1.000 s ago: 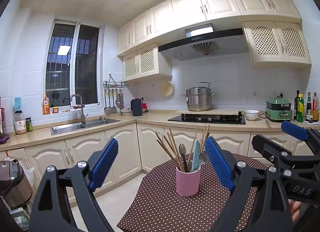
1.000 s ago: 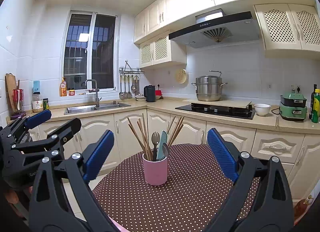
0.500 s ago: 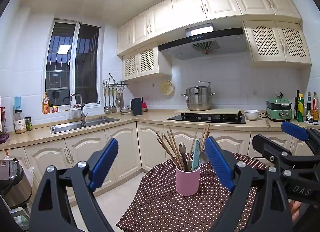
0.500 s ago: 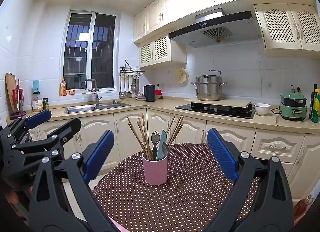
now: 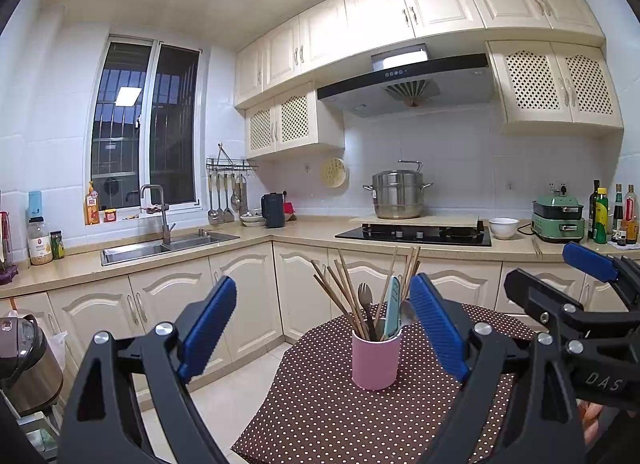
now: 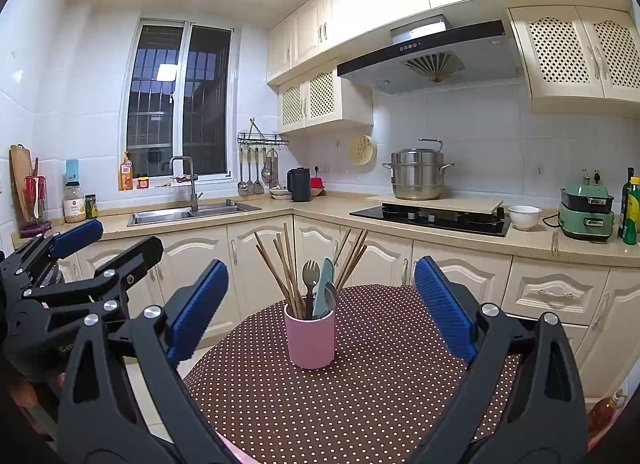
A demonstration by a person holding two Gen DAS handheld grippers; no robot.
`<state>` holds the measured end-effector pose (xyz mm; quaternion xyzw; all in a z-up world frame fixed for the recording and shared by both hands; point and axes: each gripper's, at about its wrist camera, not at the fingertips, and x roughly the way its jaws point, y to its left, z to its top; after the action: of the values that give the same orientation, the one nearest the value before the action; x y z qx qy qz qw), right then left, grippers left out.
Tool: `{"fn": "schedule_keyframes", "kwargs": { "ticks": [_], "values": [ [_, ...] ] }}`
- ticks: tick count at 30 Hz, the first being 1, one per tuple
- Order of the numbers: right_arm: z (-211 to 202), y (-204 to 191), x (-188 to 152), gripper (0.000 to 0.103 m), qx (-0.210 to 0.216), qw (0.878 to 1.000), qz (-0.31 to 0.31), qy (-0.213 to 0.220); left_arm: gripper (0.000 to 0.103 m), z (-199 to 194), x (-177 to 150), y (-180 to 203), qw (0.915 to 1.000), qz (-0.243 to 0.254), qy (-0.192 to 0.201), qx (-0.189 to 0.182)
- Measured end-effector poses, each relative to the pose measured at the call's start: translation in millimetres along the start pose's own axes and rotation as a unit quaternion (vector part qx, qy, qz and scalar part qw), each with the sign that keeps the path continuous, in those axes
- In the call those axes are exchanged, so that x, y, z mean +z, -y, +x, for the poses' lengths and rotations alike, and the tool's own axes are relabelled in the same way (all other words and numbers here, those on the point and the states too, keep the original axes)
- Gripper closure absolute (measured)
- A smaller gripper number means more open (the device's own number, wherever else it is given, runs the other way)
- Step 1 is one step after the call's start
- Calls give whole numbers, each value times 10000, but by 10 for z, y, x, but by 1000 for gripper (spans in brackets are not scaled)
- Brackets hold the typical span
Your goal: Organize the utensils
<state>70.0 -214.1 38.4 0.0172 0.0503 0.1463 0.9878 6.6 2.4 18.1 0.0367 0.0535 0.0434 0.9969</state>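
Left gripper (image 5: 320,328): released, jaws wide apart, empty, hanging above the near edge of the desk.
Right gripper (image 6: 320,316): released as well, empty, level with the left one and just beside it; each shows in the other's view.
Desk (image 6: 360,416): round, under a brown dotted cloth; only the cup stands on the part in view.
Cup (image 6: 309,340): pink, upright, near the middle of the desk, straight ahead of the right gripper and ahead and slightly right of the left; well apart from both.
Chopsticks (image 6: 276,264): a loose fan of thin wooden sticks leaning out of the cup to both sides. Likely light and stiff, and prone to roll or slip between the pads; best pinched around mid-length, one or a pair at a time.
Spork (image 6: 309,276): dark, head up among the sticks. Probably smooth metal, so slippery; take the neck below the head.
Teal utensil (image 6: 325,284): flat, upright, touching the spork; its broad faces should give the pads a fair hold.
Spoon (image 6: 331,296): metal bowl showing at the cup's rim; handle hidden inside.
Cup handling: judged light and easy to tip when a utensil is drawn out, so one gripper may need to steady it.
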Motion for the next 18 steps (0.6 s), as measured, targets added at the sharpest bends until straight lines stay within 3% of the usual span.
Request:
{"fn": "schedule_keyframes", "kwargs": {
  "ticks": [18],
  "values": [
    [164,-7,-108,10,26,9999,67,-121,16,188,-88,-45,9999,2,-142,53]
  ]
}}
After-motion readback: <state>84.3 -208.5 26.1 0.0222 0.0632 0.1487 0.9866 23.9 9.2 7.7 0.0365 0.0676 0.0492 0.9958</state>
